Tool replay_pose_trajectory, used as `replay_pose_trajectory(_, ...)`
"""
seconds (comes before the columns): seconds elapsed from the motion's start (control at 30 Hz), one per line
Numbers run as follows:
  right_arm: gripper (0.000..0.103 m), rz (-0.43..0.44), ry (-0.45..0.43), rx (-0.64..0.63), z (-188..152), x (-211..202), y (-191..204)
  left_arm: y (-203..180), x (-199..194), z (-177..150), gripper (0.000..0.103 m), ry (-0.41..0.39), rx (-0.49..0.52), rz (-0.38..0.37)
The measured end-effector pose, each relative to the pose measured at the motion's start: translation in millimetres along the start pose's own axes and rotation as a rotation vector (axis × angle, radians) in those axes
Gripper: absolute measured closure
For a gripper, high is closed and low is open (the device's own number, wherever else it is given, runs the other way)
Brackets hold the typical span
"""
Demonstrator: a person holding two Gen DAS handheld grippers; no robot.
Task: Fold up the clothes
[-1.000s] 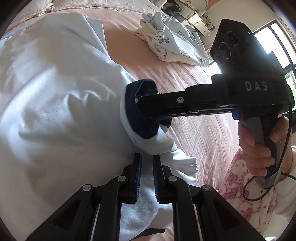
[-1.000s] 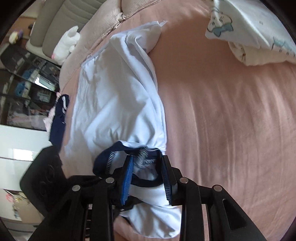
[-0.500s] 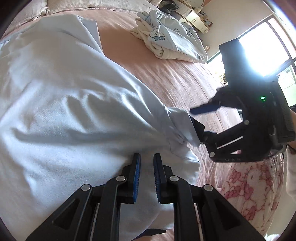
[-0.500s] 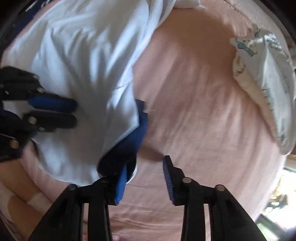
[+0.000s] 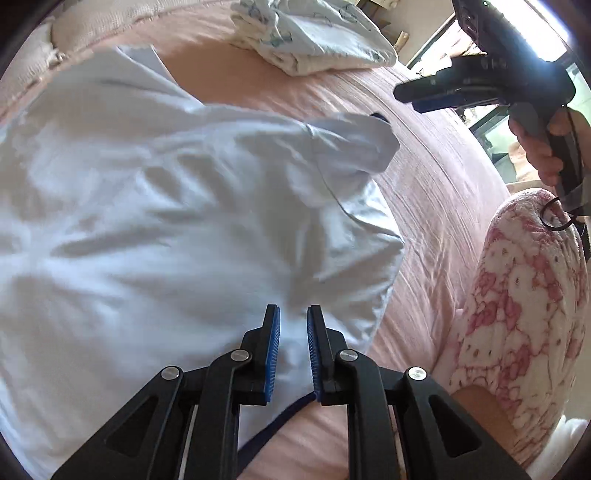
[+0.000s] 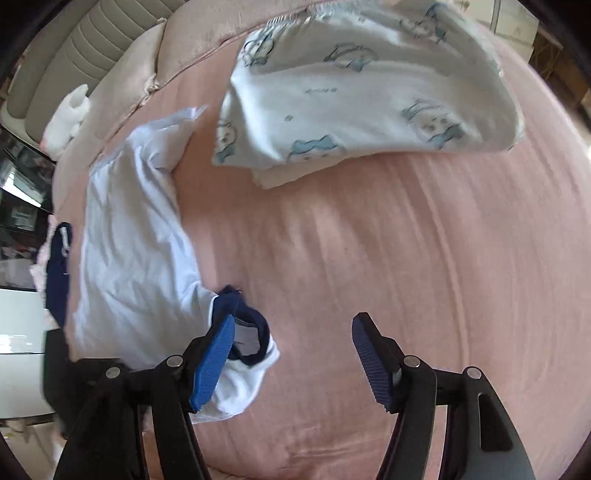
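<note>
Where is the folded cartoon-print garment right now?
The cartoon-print garment lies folded on the pink bedspread at the top of the right wrist view, right of the white shirt, apart from both grippers.

A pink ribbed bedspread [image 6: 388, 240] covered the bed, a white plush toy [image 6: 68, 118] sat near the beige padded headboard [image 6: 74, 55], and a bright window [image 5: 554, 22] lit the room.

Pink bed [image 6: 424, 258], white shirt [image 6: 129, 240], folded garment [image 6: 369, 92]
</note>
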State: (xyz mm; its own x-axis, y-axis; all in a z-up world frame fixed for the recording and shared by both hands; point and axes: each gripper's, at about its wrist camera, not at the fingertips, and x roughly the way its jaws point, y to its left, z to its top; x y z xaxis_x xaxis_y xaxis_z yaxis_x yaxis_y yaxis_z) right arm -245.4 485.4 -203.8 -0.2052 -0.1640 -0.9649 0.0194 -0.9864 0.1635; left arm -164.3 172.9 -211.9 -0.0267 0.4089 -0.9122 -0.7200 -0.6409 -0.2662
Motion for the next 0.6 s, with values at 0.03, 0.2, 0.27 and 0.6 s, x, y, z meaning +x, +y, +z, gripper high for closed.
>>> replay_pose_trajectory(0.03, 0.037, -0.011, -0.047, -0.073, -3, -7, 16, 7, -8, 3, 0.090, 0.003, 0.015, 0.018)
replay_pose_trajectory(0.2, 0.037, 0.033, -0.016, -0.555, -49, 22, 144, 49, 5, -1, 0.084, 0.159, 0.203, 0.058)
replay_pose_trajectory(0.27, 0.037, -0.027, 0.067, -0.744, -70, 54, 189, 70, 3, -12, 0.084, 0.209, 0.220, -0.012)
replay_pose_trajectory(0.6, 0.025, -0.225, 0.345, -0.942, -103, 76, 154, 163, -61, -146, 0.034, 0.423, 0.218, 0.301)
